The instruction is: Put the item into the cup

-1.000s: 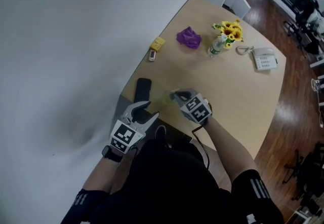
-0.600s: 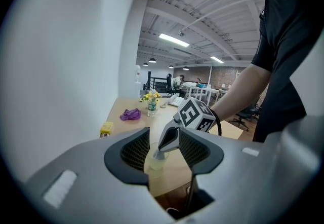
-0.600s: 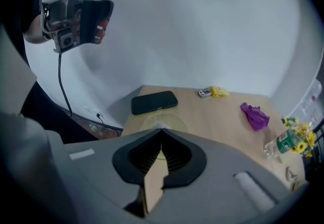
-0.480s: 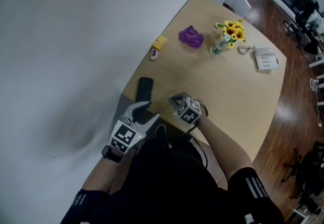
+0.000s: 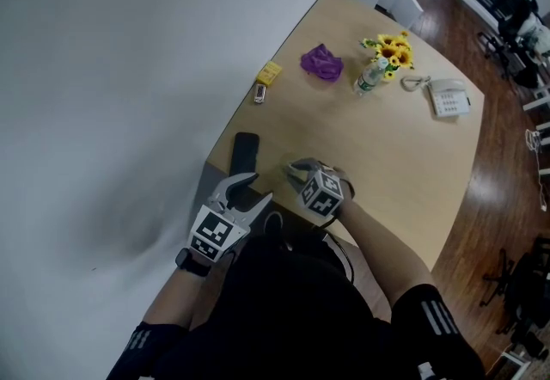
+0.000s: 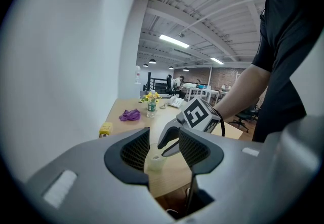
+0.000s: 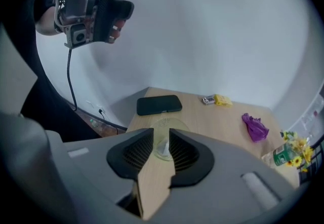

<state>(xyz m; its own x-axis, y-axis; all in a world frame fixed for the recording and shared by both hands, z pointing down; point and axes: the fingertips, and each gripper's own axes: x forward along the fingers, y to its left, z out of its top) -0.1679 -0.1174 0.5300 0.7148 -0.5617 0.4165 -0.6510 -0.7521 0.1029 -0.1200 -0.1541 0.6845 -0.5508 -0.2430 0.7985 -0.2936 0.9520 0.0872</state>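
A clear plastic cup (image 7: pixel 164 134) stands near the table's front corner, also visible in the left gripper view (image 6: pixel 156 161). A small white item (image 7: pixel 163 147) lies inside the cup (image 5: pixel 277 170). My right gripper (image 7: pixel 162 139) hovers just above the cup's mouth with its jaws opening; nothing is pressed between the pads, and the item shows below through the gap. In the head view the right gripper (image 5: pixel 296 174) points left over the cup. My left gripper (image 5: pixel 249 192) is held off the table's edge, open and empty, looking at the cup (image 6: pixel 162 149).
A black phone (image 5: pixel 244 149) lies just beyond the cup near the table's left edge. Farther back are a yellow block (image 5: pixel 268 73), a small gadget (image 5: pixel 258 93), a purple cloth (image 5: pixel 320 63), a bottle with sunflowers (image 5: pixel 378 64) and a white telephone (image 5: pixel 449 99).
The right gripper has shifted slightly toward the cup and turned downward over it, and its jaws have parted. The left gripper has hardly moved.
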